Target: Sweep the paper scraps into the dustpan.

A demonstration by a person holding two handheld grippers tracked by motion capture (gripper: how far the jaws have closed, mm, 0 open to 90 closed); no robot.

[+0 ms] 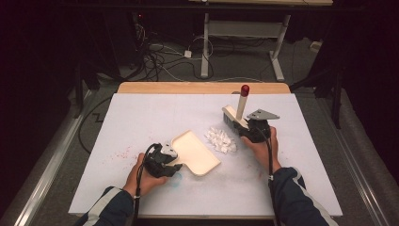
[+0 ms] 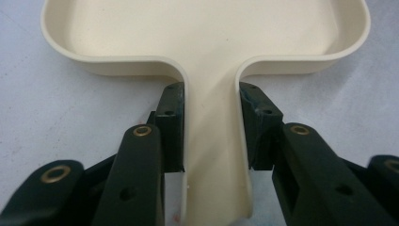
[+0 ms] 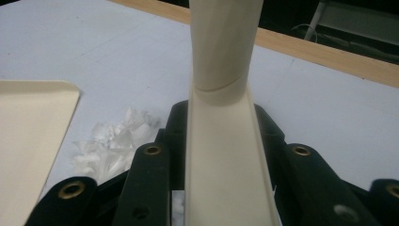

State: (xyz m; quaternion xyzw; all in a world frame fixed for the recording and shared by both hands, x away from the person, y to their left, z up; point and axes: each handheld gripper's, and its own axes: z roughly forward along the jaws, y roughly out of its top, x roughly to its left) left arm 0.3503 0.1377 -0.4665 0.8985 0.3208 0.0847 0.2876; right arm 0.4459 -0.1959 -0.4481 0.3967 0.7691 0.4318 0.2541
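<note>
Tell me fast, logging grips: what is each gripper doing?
Left gripper: shut on the dustpan handle.
Right gripper: shut on the brush.

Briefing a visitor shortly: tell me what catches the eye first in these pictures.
The white scrap pile mid-table stands out, lying between a cream dustpan and a brush with a red-tipped handle. The left gripper clamps the dustpan's handle at the near left; the right gripper grips the brush just right of the pile.
</note>
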